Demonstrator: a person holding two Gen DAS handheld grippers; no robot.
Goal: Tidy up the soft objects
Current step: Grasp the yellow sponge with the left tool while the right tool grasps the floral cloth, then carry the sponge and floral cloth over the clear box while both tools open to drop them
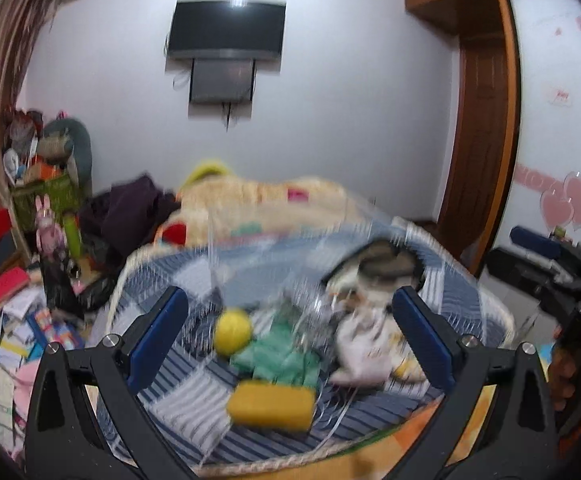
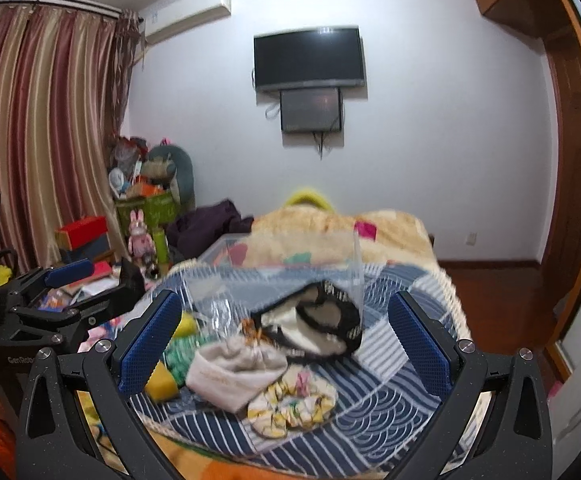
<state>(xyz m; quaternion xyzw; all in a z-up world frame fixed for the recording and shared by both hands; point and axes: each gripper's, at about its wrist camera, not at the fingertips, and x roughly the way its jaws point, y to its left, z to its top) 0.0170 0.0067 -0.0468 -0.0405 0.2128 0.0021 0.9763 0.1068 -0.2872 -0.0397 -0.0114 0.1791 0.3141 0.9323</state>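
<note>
A blue patchwork mat point(image 1: 194, 404) point(image 2: 386, 392) on the bed holds soft things. In the left wrist view I see a yellow ball point(image 1: 232, 331), a green cloth point(image 1: 278, 360), a yellow sponge point(image 1: 271, 405) and a white pouch point(image 1: 364, 344). In the right wrist view I see a beige drawstring pouch point(image 2: 230, 376), a yellow floral scrunchie point(image 2: 290, 404), a black-and-cream cap point(image 2: 322, 324), and the sponge point(image 2: 162, 382). A clear plastic box point(image 2: 286, 264) stands behind them. My left gripper point(image 1: 290, 344) and right gripper point(image 2: 286, 344) are both open and empty above the mat.
A beige blanket point(image 2: 330, 232) and dark clothes point(image 2: 206, 224) lie at the far end of the bed. Boxes, books and toys point(image 1: 18, 312) clutter the floor at left. A wardrobe point(image 1: 486, 120) stands at right. The left gripper point(image 2: 70, 300) shows at left in the right wrist view.
</note>
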